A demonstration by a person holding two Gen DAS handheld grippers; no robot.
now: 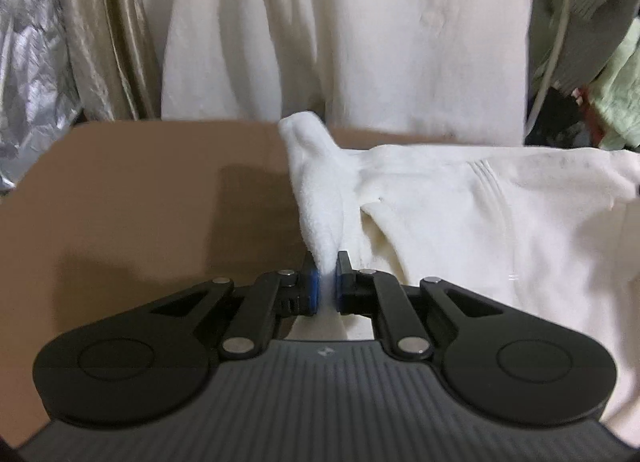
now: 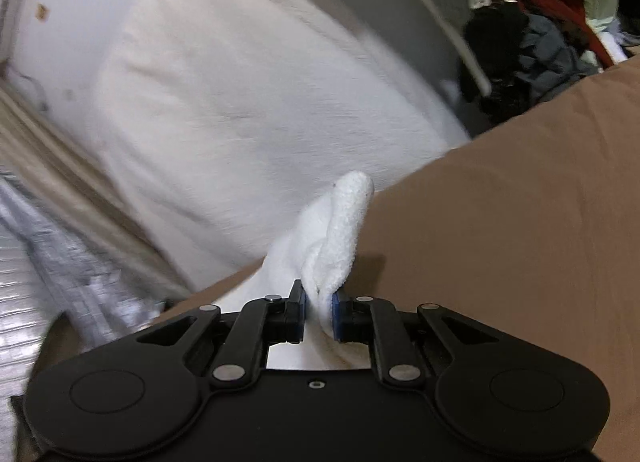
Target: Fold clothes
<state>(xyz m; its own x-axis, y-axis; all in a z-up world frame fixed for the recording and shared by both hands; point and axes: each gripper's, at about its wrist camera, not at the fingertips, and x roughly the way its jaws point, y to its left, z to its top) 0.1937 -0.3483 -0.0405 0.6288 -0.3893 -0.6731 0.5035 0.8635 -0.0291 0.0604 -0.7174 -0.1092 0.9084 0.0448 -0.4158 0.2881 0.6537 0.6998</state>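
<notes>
White fleece garment [image 1: 460,198] on brown surface [image 1: 140,202], apparently one piece, pinched by left gripper [image 1: 328,282], right gripper [image 2: 319,308].

Home: clothes pile [image 2: 552,22], curtain [image 1: 104,30]

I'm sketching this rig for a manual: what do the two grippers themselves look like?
Both match: the left gripper and right gripper are matte black, with rounded lobes, linkage bars on silver pivot pins, and short fingers faced with blue pads. The left's body is ribbed grey.

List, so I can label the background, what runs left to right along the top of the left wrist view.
Silver foil sheet → beige curtain → hanging cream garment → grey knit → pale green cloth.
</notes>
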